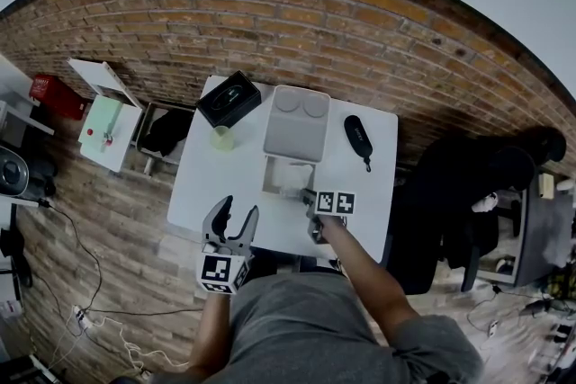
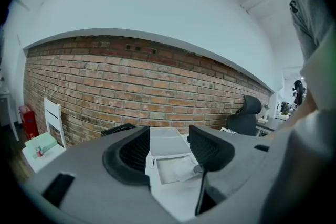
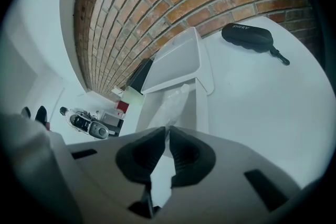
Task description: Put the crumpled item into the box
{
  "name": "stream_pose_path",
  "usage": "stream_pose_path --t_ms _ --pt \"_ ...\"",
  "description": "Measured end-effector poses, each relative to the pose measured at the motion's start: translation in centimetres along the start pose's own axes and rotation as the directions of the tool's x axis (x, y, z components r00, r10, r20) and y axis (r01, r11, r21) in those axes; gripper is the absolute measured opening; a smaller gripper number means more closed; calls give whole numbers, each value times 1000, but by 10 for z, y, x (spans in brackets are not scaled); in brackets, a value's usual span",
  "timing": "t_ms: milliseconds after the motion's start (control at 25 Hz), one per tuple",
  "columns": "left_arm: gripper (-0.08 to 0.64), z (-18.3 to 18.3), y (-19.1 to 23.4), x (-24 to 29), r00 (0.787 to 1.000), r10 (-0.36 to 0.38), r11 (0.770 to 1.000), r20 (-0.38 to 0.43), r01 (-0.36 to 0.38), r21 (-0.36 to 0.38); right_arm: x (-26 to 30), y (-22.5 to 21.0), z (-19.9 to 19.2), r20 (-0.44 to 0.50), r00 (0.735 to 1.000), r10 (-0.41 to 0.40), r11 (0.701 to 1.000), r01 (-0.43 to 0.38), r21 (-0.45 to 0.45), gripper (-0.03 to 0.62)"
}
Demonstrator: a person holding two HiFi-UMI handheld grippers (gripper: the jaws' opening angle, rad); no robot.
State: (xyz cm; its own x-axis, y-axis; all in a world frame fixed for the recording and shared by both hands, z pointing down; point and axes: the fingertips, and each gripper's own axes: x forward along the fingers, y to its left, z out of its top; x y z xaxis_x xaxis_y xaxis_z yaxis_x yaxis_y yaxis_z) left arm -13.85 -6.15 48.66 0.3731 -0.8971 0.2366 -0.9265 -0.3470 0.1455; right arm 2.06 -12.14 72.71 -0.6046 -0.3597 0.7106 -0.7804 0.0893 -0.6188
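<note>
Brick wall rough, matt. White desk smooth, matt. Grey box smooth matt plastic. The crumpled item: thin translucent film, glossy creases. Black case smooth, faint sheen.

Seen from above: a white tabletop against a brick wall holds an open grey box, a black case, a black carton and a pale cup. The right gripper reaches the box's near right corner, by a pale crumpled item. The left gripper, jaws apart, hovers near the front edge.
</note>
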Motion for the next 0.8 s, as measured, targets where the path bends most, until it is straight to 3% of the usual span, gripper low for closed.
stream_pose_path --t_ms 520,800 --pt "221 -1 0 3 1000 -11 1000 -9 11 8 14 -8 11 -29 998 -64 997 63 -33 29" --pt "221 -4 -1 5 1000 -23 1000 -21 23 1 21 -8 18 -32 997 -65 998 65 1 31"
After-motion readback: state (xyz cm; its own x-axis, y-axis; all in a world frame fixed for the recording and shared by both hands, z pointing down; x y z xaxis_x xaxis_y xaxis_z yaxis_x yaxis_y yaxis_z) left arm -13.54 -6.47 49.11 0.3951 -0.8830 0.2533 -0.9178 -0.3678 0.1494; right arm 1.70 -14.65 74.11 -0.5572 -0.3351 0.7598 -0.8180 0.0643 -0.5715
